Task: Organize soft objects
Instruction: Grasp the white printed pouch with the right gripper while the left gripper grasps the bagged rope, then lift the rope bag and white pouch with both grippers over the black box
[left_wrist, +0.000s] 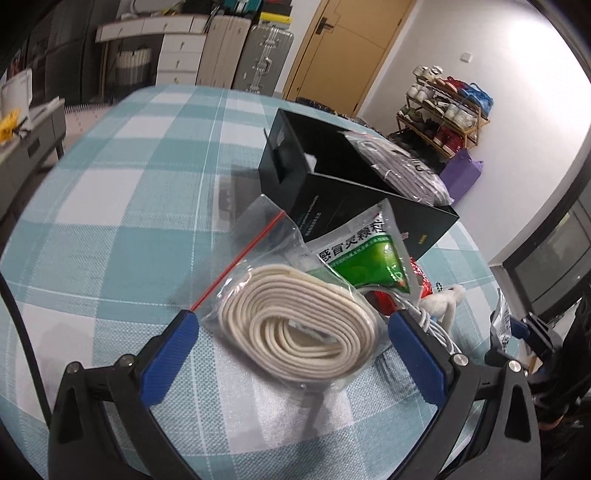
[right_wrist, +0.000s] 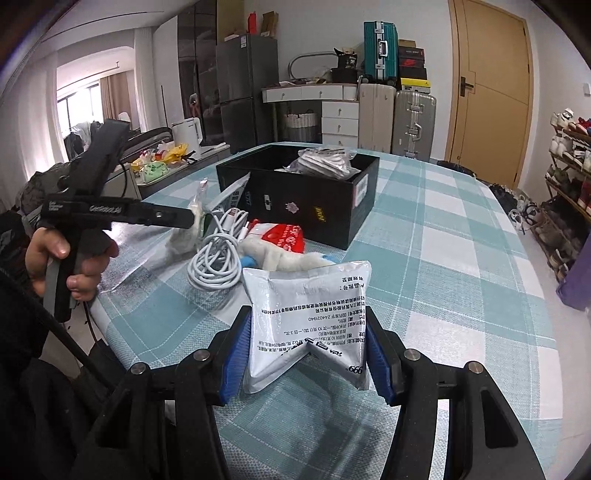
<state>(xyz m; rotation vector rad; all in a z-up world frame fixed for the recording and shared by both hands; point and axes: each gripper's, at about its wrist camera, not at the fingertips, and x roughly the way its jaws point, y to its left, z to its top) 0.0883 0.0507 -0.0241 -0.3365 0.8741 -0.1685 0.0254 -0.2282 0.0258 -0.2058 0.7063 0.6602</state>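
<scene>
That silver medicine sachet is right in your face, pinched between the right gripper pads and already buckled in the middle. The black box sits farther back, across the pile. Your left gripper is spread wide around the bagged cream cord coil, not pressing it yet. Watch out: that zip bag is slick, so it could squirt out as you close, or you might snag the white cable lying just beside it.
</scene>
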